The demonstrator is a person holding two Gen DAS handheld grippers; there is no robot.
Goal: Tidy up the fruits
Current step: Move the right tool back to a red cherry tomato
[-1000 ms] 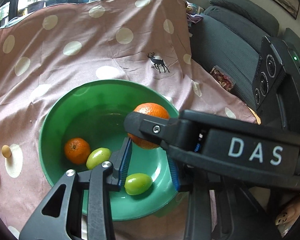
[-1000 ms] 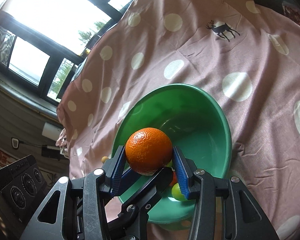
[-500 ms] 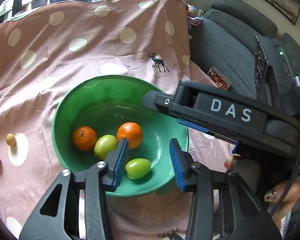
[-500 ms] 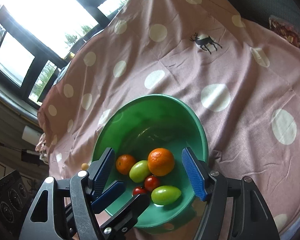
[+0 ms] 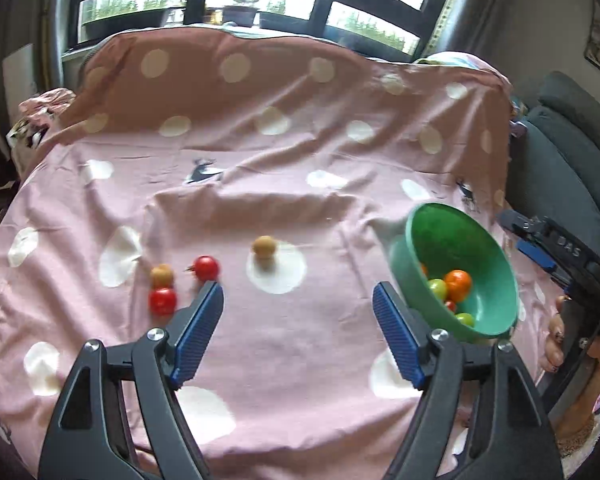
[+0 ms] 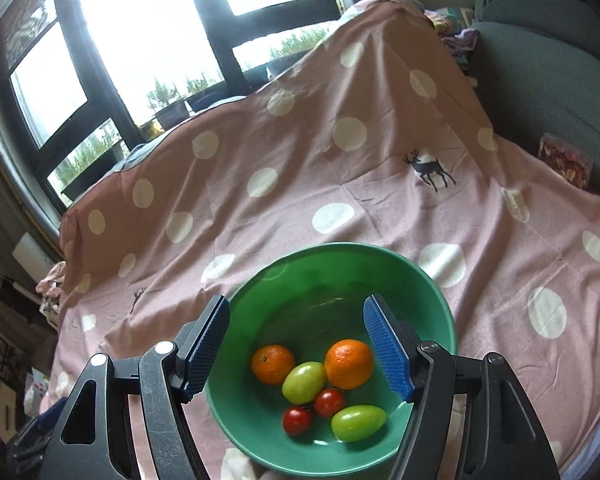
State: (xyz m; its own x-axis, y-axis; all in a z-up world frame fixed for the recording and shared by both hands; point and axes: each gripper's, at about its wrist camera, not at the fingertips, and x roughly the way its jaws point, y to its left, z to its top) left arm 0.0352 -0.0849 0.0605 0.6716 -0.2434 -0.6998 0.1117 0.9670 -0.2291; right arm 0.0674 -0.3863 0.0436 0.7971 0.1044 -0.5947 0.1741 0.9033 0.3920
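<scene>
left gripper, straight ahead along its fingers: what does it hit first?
Probably bare pink cloth. The left gripper is open, nothing between its fingers. The nearest red tomato sits left of the line and the green bowl right; depth is unclear.

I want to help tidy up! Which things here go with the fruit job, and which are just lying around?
For the job:
- green bowl with fruit inside
- two red tomatoes
- two tan fruits
- left tongs, open, empty

Just lying about:
- spotted pink cloth
- grey sofa
- snack packet
</scene>
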